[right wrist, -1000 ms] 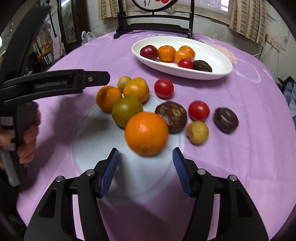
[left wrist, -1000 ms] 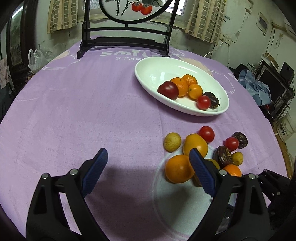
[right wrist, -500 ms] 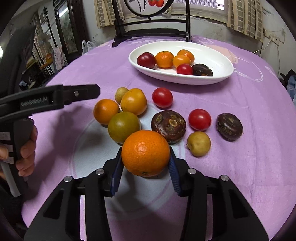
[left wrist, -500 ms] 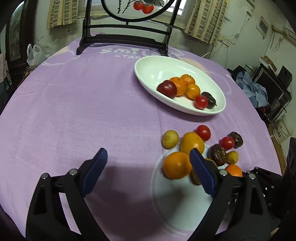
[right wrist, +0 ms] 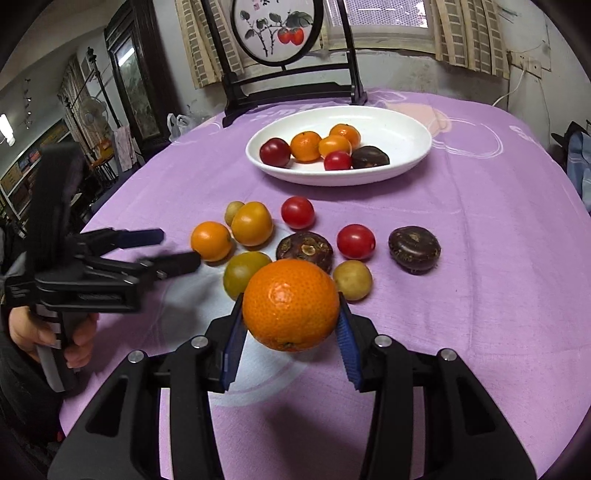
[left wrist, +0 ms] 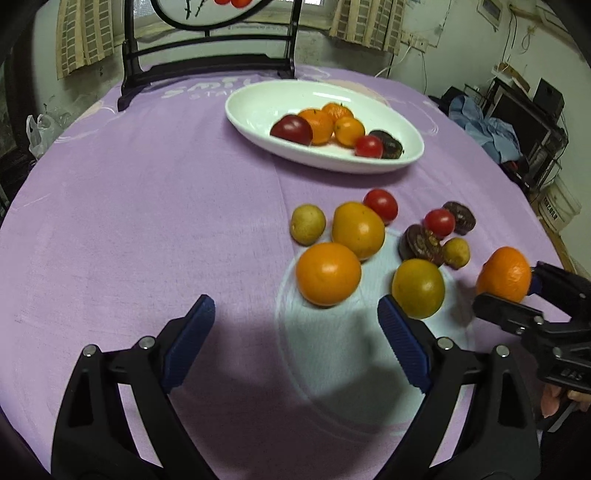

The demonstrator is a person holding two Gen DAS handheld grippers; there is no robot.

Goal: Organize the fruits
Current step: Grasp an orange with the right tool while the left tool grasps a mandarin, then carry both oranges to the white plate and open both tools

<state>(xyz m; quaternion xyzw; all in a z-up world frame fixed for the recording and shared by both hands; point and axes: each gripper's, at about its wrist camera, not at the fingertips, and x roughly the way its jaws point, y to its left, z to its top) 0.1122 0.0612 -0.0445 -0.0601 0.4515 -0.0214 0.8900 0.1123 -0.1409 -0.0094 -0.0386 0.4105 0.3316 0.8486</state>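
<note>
My right gripper is shut on a large orange and holds it above the purple tablecloth; the orange also shows in the left wrist view. My left gripper is open and empty, just short of an orange and a greenish-yellow citrus. Loose fruit lies in a cluster: yellow-orange citrus, cherry tomatoes, dark passion fruits, small yellow fruits. A white oval dish at the back holds several fruits.
A black wooden stand with a round painted screen stands behind the dish at the table's far edge. The round table's edge curves away on the right. A white plastic bag sits beyond the left edge.
My right gripper closed on the large orange and lifted it off the cloth. My left gripper moved forward and right, closer to the loose fruit, staying open.
</note>
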